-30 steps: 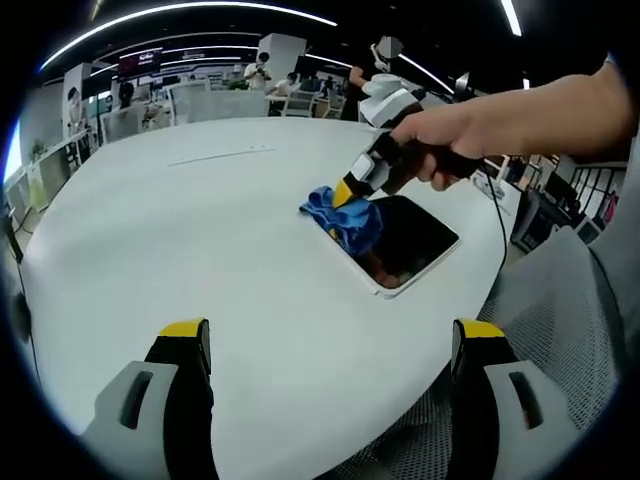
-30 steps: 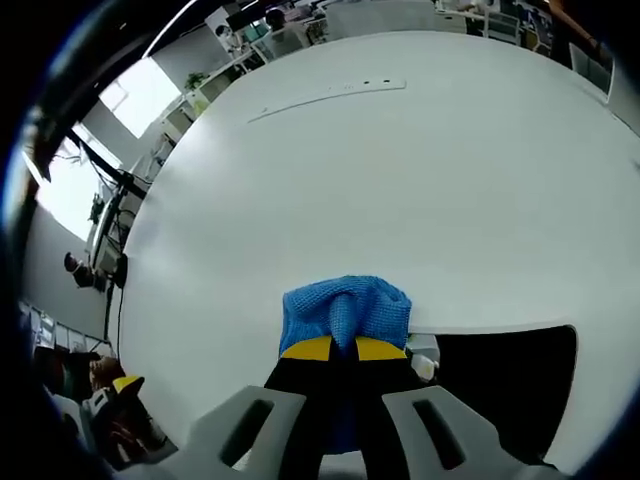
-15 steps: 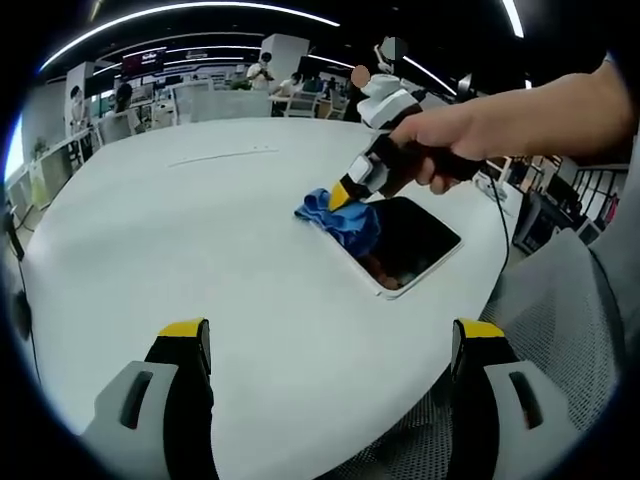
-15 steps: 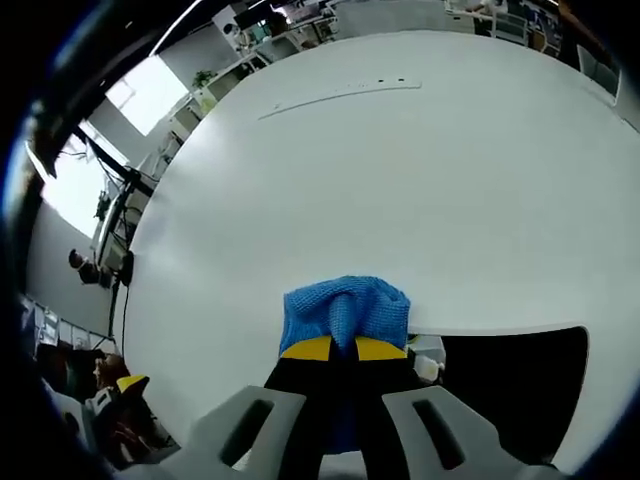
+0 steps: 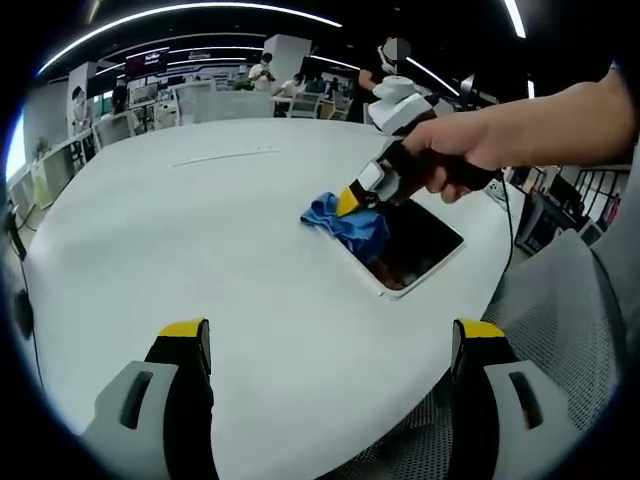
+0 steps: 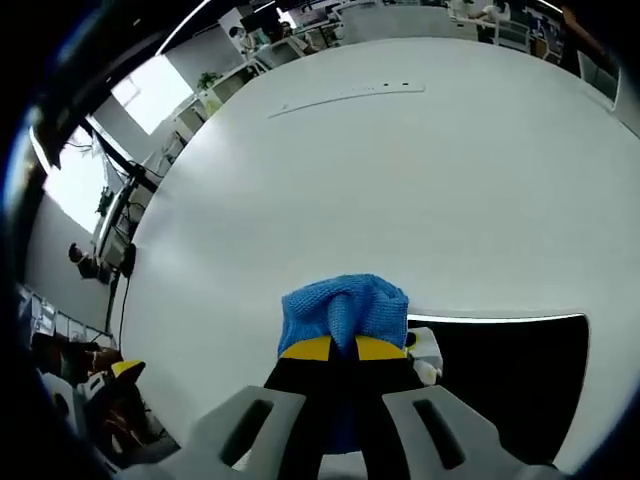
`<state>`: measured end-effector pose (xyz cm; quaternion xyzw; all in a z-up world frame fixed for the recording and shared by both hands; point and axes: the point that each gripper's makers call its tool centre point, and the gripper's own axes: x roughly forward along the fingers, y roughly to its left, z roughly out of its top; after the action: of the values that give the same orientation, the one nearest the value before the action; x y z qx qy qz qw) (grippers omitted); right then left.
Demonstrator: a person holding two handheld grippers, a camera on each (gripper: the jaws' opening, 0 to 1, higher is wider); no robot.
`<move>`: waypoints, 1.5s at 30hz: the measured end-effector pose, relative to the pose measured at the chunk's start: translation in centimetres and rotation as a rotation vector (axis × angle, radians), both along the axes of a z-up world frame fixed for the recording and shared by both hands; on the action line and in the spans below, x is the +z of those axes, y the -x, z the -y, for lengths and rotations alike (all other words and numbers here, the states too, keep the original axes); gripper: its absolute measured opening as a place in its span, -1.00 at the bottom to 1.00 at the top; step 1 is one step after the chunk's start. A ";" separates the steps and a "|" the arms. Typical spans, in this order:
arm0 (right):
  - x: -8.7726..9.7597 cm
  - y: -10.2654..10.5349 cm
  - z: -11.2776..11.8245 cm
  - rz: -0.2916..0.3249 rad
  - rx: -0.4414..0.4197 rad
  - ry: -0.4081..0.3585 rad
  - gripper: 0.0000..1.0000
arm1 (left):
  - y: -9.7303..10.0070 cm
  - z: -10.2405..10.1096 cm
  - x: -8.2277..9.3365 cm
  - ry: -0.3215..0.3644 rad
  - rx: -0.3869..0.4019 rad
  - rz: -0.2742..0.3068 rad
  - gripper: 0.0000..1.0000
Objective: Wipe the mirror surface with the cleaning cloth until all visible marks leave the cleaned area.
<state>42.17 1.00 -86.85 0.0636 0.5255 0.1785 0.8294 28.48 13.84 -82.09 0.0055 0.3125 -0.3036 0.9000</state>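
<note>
Left gripper view, white table (image 5: 180, 230), mirror (image 5: 415, 245) near edge, office behind

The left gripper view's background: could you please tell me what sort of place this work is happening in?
Probably an open-plan office or lab: a large white table, long ceiling light strips, and desks with people standing at the far side.

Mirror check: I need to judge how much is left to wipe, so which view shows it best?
The left gripper view: the whole mirror lies there on the table, the cloth at its far corner. The right gripper view shows one dark part.
</note>
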 end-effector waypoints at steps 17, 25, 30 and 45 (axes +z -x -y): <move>0.0 2.4 -0.2 -0.002 0.007 -0.013 -0.98 | 0.1 -0.1 -0.1 -0.016 -0.002 -0.001 0.98; 0.1 3.1 -0.5 -0.020 0.005 -0.025 -0.98 | 0.1 -0.1 0.0 -0.018 0.001 0.000 0.98; 0.0 4.1 -1.0 -0.027 0.039 -0.033 -0.97 | 0.1 -0.1 0.2 -0.019 0.003 0.001 0.98; 0.1 4.0 -0.8 -0.012 0.028 -0.048 -0.98 | 0.2 -0.1 0.1 -0.024 0.000 -0.001 0.98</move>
<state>38.15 1.78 -86.75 0.0770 0.5269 0.2022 0.8219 28.25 13.96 -81.98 0.0162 0.3165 -0.2998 0.8998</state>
